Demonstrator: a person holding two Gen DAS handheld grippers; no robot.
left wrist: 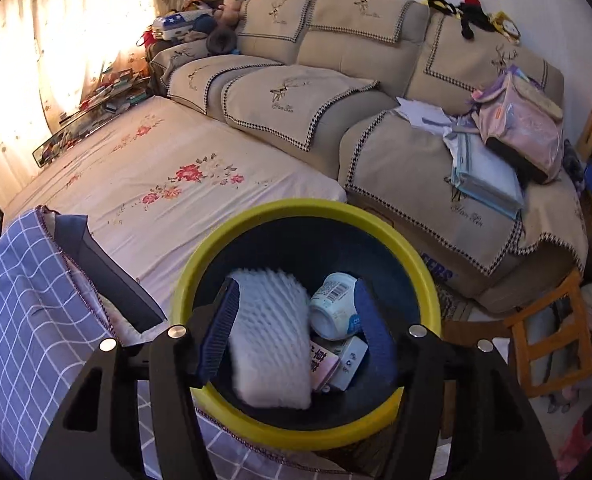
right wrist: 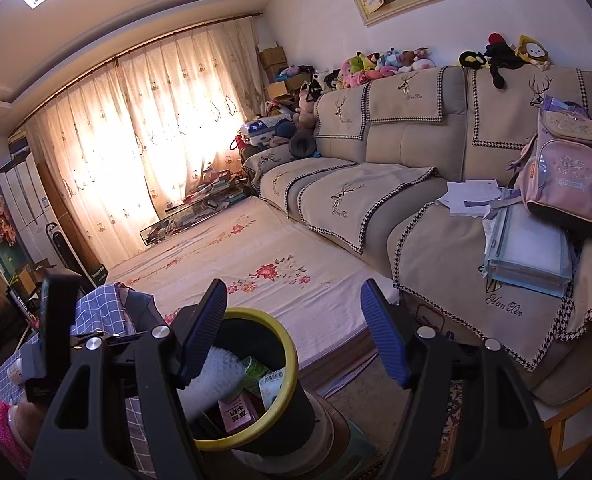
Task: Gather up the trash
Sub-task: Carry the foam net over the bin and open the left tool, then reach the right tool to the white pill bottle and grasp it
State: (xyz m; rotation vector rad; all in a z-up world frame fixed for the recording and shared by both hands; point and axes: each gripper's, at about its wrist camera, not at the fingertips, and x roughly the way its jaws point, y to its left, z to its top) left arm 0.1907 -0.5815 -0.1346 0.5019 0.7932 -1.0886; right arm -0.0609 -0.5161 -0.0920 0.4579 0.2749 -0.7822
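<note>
A black trash bin with a yellow rim [left wrist: 303, 206] stands right under my left gripper [left wrist: 296, 286], which is open above its mouth. A white foam net sleeve [left wrist: 270, 340] lies inside the bin, close beside the left pad and blurred. A white cup with a barcode [left wrist: 333, 306] and a pink carton [left wrist: 321, 364] lie in the bin too. In the right wrist view the same bin [right wrist: 284, 340] sits low and left of centre, holding the foam sleeve [right wrist: 216, 376] and the pink carton [right wrist: 236, 412]. My right gripper [right wrist: 294, 286] is open with nothing between its fingers.
A floral-sheeted bed [left wrist: 168, 168] lies behind the bin and a blue check cloth [left wrist: 24, 300] to its left. The beige sofa [left wrist: 375, 60] carries papers [left wrist: 483, 176] and a pink backpack [right wrist: 567, 176]. A wooden stool [left wrist: 547, 340] stands to the right.
</note>
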